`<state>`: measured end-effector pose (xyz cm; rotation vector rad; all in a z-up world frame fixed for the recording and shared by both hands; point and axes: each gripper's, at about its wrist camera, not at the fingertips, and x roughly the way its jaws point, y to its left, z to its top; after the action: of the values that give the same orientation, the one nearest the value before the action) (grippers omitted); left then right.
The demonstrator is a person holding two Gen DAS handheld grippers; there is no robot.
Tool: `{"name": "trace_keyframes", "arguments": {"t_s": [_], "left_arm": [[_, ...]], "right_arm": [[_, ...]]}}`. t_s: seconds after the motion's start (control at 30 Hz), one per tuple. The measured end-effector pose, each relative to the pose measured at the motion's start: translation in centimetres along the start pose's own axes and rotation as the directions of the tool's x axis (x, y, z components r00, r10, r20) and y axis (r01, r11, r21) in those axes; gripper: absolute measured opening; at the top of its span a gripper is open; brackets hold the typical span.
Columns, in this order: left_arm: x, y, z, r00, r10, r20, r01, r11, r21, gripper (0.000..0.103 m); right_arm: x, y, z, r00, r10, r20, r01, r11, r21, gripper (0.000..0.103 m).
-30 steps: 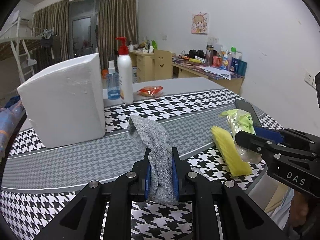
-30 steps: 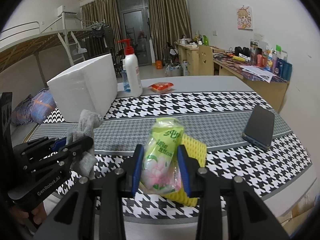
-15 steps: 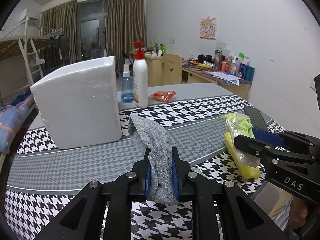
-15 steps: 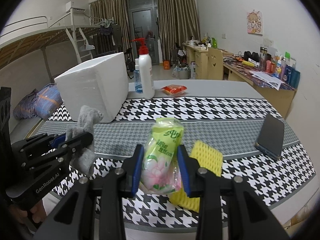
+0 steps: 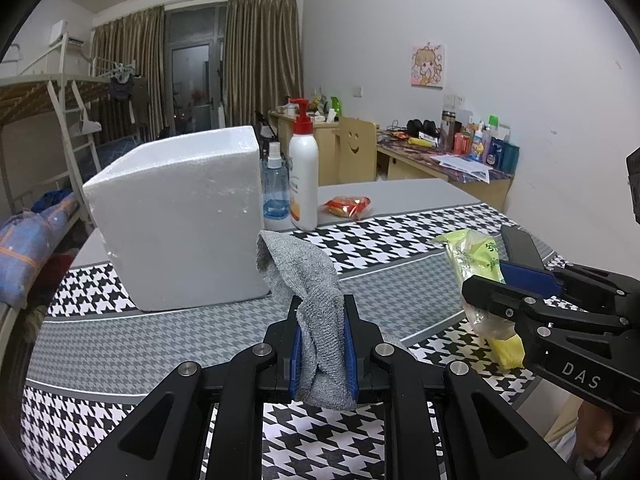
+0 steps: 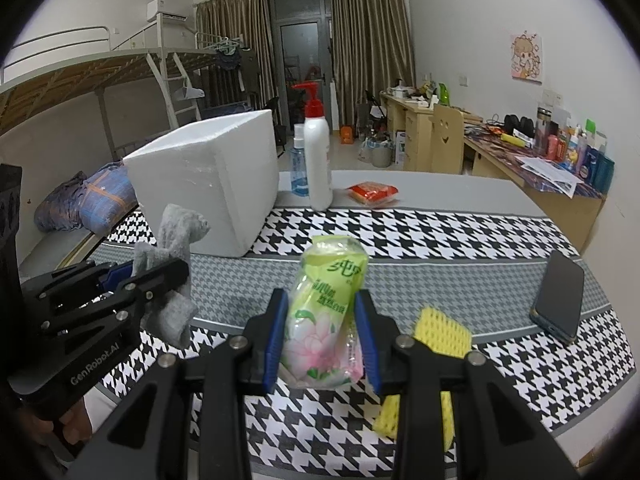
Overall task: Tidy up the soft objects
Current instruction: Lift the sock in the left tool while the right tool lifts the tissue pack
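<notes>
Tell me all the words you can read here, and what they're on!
"DAS": on the right gripper.
"GenRobot.AI": on the left gripper.
Green tissue pack: Chinese characters, too blurred to read surely.
Pump bottle: label too small to read.
Desk bottles: labels too small.

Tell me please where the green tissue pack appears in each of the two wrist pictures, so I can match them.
Left wrist view: the green tissue pack is at the right edge, clamped in the right gripper.
Right wrist view: the pack is at centre bottom, upright between that gripper's blue pads.
Shared landmark: the white foam box, behind and left of the pack in both.
</notes>
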<state>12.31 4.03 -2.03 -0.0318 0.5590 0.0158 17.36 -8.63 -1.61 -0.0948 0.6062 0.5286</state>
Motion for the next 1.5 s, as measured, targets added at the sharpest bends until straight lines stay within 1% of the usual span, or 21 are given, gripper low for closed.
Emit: {"name": "trace_keyframes", "arguments": {"t_s": [0.27, 0.53, 1.0, 1.5], "left_arm": [[-0.5, 0.5, 0.9, 1.000, 0.005, 0.019, -0.005, 1.000, 0.011, 0.019], [-0.7, 0.8, 1.7, 1.000, -0.010, 0.022, 0.010, 1.000, 0.003, 0.018], [-1.4, 1.6, 3.2, 0.998, -0.003, 0.064, 0.002, 1.000, 0.017, 0.019], [-1.5, 2.2, 4.1, 0.997, -0.004, 0.083, 0.003, 1.000, 0.022, 0.019]], "right_arm": [[0.0, 0.4, 1.0, 1.000, 0.007, 0.015, -0.007, 1.000, -0.002, 0.039], [-0.3, 0.9, 1.9, 0.999, 0.016, 0.038, -0.016, 1.000, -0.010, 0.039], [-0.7, 1.8, 3.7, 0.997, 0.016, 0.079, -0.014, 0.999, -0.035, 0.039], [-0.5, 2.6, 4.5, 0.996, 0.015, 0.082, -0.012, 0.999, -0.042, 0.039]]}}
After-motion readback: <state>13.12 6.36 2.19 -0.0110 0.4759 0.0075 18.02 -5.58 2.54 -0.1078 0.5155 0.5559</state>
